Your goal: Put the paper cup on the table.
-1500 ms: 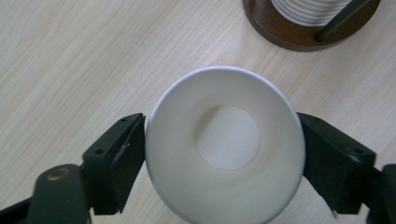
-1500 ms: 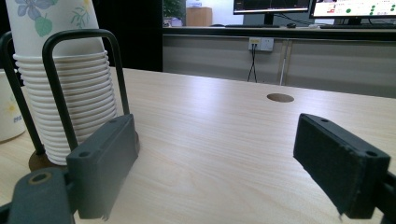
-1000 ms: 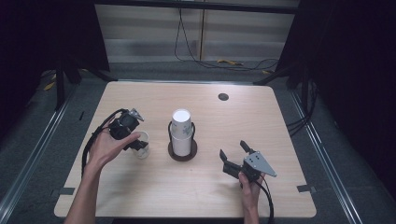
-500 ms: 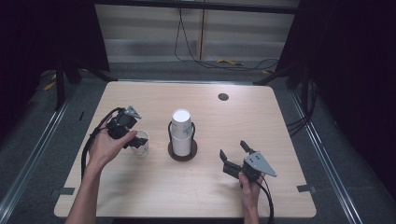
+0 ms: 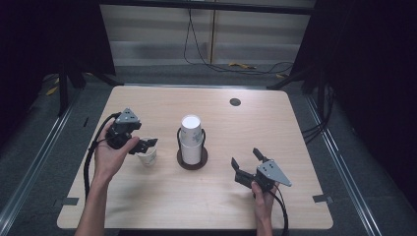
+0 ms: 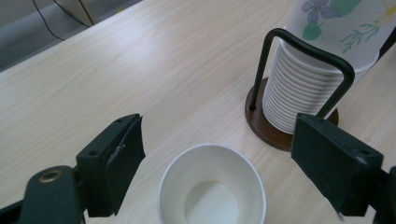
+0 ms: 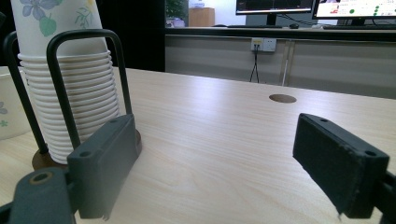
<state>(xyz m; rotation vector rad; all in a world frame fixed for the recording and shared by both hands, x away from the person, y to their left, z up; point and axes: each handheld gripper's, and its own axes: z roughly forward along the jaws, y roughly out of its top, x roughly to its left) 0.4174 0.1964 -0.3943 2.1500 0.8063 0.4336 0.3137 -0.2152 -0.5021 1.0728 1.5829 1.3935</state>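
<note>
A single white paper cup (image 6: 212,191) stands upright on the table, mouth up, in the left gripper view. My left gripper (image 6: 219,130) hovers over it with its jaws spread wide on either side, clear of the rim. From above, that cup (image 5: 148,158) sits just below the left gripper (image 5: 147,144). A tall stack of flower-printed cups (image 5: 191,140) rests in a black wire holder on a brown base (image 5: 198,162) at mid-table. My right gripper (image 5: 245,157) is open and holds nothing, down at the front right, aimed toward the stack (image 7: 70,93).
The wooden table (image 5: 275,128) has a round cable hole (image 5: 235,102) at its back right. Cables trail from both grippers toward the front edge. Dark floor and rails surround the table. The single cup's side (image 7: 7,112) peeks in at the left of the right gripper view.
My left gripper has shifted slightly up and back from the single cup, which stands where it was. The right hand has kept still.
</note>
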